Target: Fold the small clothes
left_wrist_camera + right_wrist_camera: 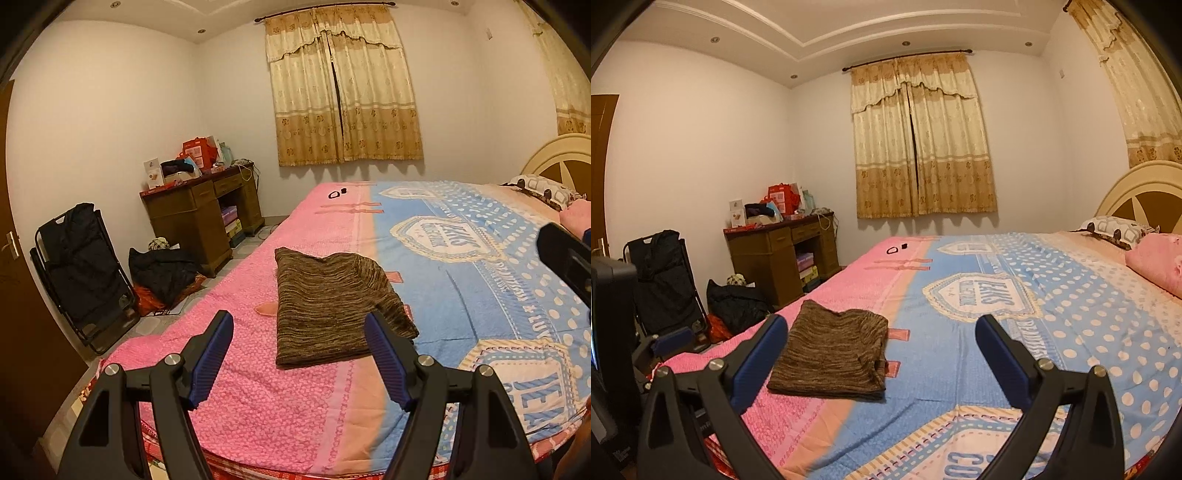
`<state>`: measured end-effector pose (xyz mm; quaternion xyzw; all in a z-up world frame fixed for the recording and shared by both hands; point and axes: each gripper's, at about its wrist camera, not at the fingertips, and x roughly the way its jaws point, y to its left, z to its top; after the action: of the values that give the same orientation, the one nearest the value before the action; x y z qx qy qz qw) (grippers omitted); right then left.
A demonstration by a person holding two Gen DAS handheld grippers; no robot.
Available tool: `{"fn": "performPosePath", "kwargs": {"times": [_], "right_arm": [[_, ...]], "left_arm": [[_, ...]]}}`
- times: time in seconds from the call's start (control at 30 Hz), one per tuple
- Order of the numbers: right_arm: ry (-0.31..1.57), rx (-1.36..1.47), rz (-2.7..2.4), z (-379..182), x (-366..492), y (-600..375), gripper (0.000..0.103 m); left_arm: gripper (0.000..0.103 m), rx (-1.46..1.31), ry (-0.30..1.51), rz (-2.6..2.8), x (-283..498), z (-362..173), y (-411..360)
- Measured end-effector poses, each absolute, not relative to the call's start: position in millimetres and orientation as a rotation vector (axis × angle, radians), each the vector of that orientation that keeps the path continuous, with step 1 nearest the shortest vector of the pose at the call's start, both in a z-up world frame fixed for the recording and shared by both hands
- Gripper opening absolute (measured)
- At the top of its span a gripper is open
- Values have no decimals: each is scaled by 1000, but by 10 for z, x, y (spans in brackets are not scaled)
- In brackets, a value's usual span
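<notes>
A brown striped knit garment (328,306) lies folded into a flat rectangle on the pink and blue bedspread (461,280). My left gripper (299,328) is open and empty, held above the bed's near edge with the garment just beyond its fingertips. In the right wrist view the same garment (833,350) lies left of centre. My right gripper (881,332) is open and empty above the bed, its left finger beside the garment's left edge. The right gripper's body (565,254) shows at the right edge of the left wrist view.
Pillows (1115,229) and a headboard (1145,192) are at the far right. A small black ring and clip (338,192) lie at the bed's far end. A cluttered wooden desk (203,210), a black folding chair (81,273) and bags (162,273) stand on the floor at left.
</notes>
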<state>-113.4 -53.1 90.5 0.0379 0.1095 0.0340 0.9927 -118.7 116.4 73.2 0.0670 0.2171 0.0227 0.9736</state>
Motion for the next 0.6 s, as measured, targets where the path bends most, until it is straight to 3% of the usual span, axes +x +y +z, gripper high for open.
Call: {"fn": "performPosePath", "kwargs": {"times": [0.6], "right_arm": [[251, 112, 68, 875, -1060, -529, 103]], "left_arm": [[75, 98, 440, 40, -1220, 733, 1203]]}}
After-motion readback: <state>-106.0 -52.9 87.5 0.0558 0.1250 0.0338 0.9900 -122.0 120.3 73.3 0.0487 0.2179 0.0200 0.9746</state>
